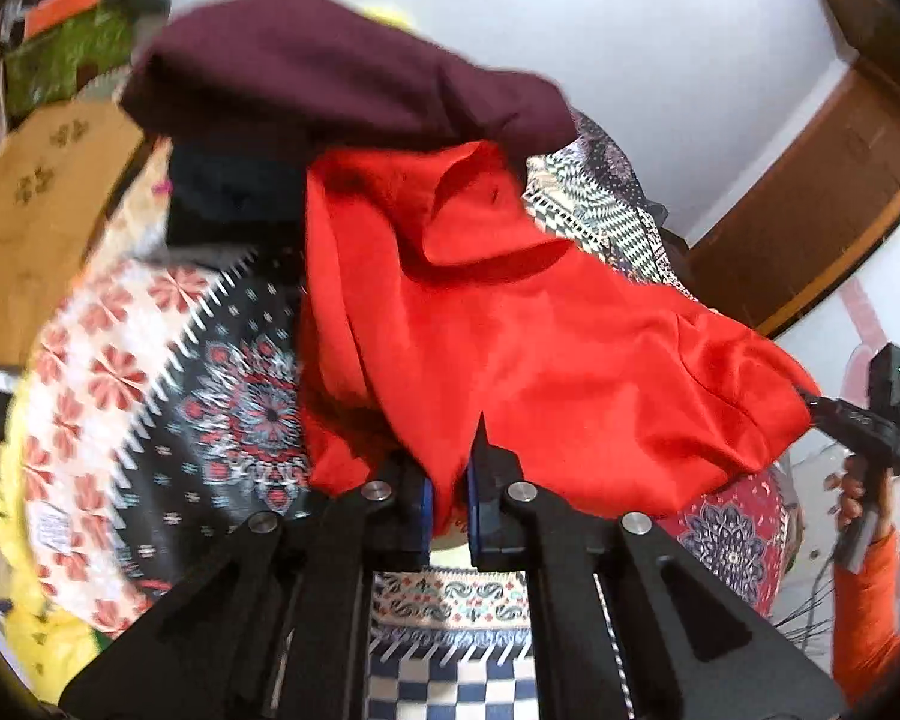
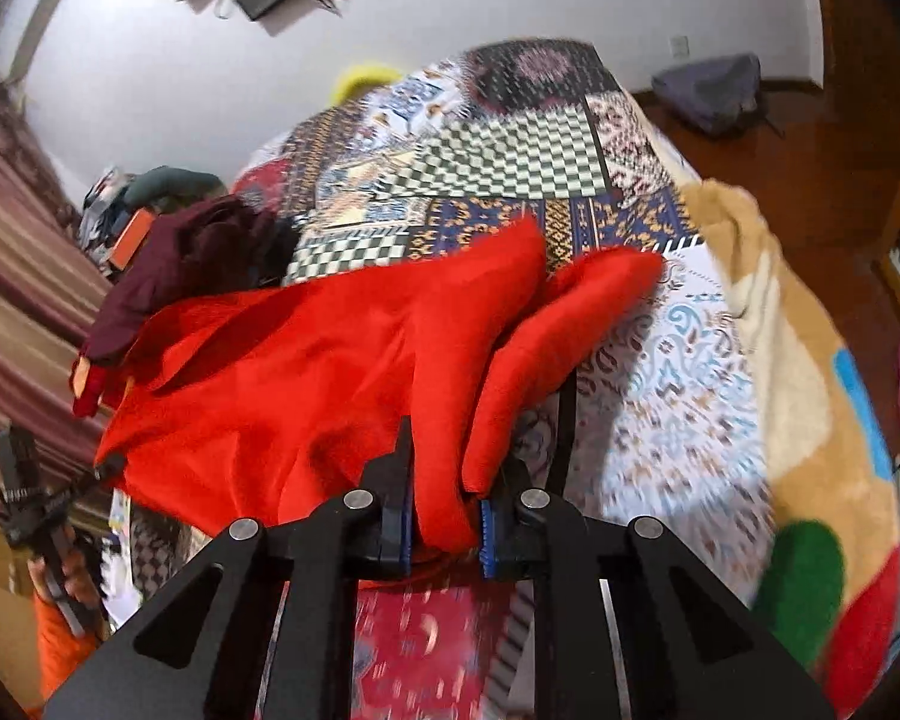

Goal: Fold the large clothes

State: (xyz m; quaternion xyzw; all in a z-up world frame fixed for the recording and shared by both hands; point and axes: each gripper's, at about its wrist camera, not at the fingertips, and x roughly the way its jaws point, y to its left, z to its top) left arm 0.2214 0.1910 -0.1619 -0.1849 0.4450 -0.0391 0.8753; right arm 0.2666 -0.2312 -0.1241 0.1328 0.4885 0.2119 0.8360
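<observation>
Cloth of bright red, the red garment (image 1: 510, 324), hangs stretched between the two tools above a bed covered by a patchwork bedspread (image 2: 510, 168). In the left wrist view the left tool (image 1: 450, 516) sits at 6 o'clock, its blue pads pinched narrow on a fold of the garment's edge. From there the fabric spreads up and out toward 3 o'clock, where the right tool (image 1: 822, 405) grips the far corner; a hand (image 1: 858, 492) with an orange sleeve (image 1: 864, 600) holds it. In the right wrist view the right tool (image 2: 447, 525) is likewise clamped on a bunched fold at 6 o'clock, and the garment runs toward 9 o'clock to the left tool (image 2: 105, 468). A maroon garment (image 1: 330, 84) lies heaped beyond the red one at 11 o'clock. A beige blanket (image 2: 798, 360) with coloured shapes lies on the bed at 3 o'clock.
</observation>
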